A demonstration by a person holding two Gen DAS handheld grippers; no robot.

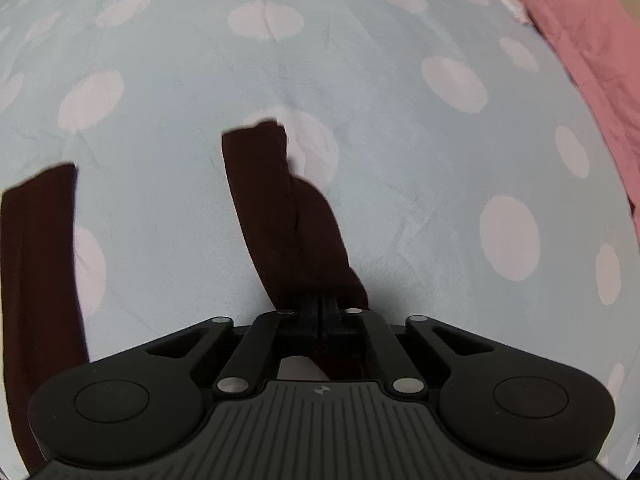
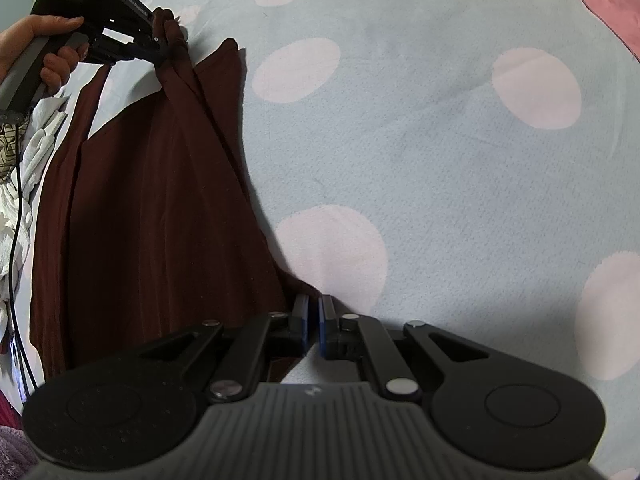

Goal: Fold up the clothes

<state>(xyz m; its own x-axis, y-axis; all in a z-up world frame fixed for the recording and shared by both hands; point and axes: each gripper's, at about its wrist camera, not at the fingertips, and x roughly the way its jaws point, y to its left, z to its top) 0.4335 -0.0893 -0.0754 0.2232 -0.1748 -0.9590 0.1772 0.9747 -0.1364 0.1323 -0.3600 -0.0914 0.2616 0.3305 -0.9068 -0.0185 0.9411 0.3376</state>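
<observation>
The right claw [image 2: 314, 312] is pinched nearly closed on the near corner of a dark maroon, finely ribbed garment [image 2: 152, 200]. The cloth stretches taut away from it, above a pale blue bedsheet [image 2: 420, 152] with pink dots. At the far end, the left claw [image 1: 320, 304], held by a hand [image 2: 44, 44], is clamped tight on a bunched fold, and strap-like strips hang down. A pink blanket [image 1: 580, 40] lies beyond.
</observation>
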